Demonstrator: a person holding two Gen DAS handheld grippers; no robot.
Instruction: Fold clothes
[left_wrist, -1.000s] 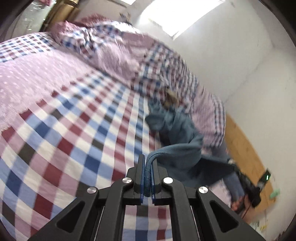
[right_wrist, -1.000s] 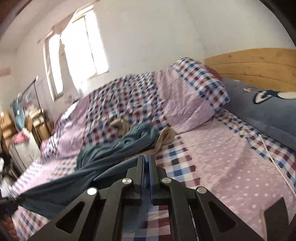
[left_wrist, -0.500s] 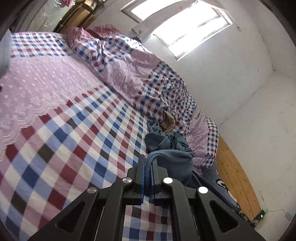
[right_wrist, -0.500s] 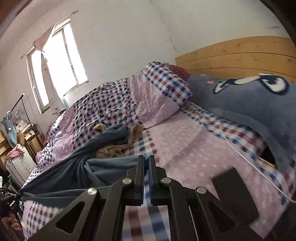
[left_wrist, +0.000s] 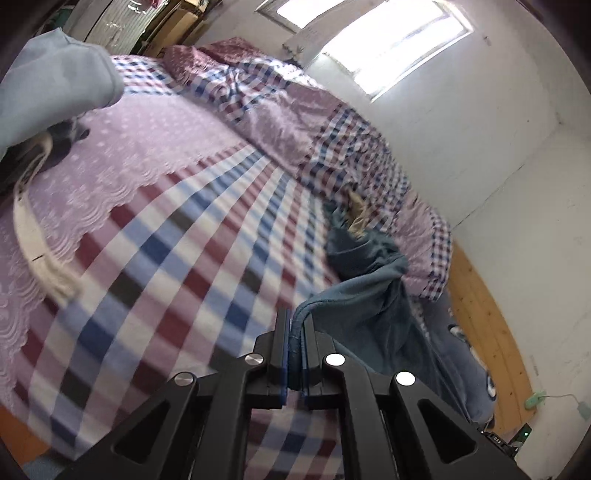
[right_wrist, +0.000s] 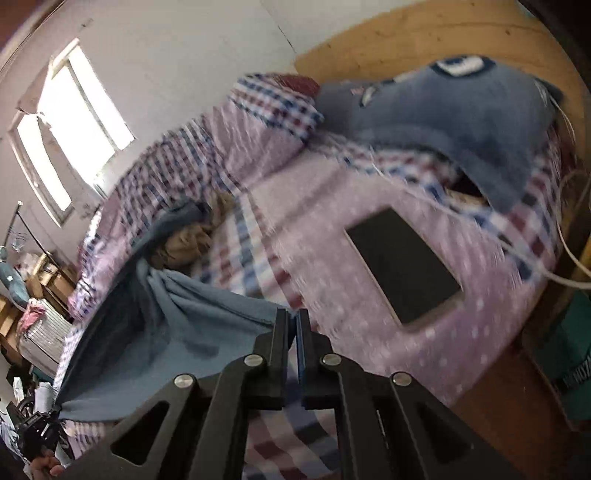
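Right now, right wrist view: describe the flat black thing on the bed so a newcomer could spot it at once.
Start at the wooden headboard and the grey-blue plush pillow leaning against it. Just below the pillow, on the pink polka-dot part of the bedspread, lies a flat black rectangular slab, apparently a phone or tablet. It is the only dark, hard-edged, unpatterned thing among the soft fabrics.

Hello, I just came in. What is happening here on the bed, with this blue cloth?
A person is folding clothes with two hand-held grippers. The left gripper is shut on one edge of a blue garment, and the right gripper is shut on another edge, so the cloth hangs stretched between them above the checked bedspread. A tan garment lies crumpled on the bed beyond. No fold is made yet.
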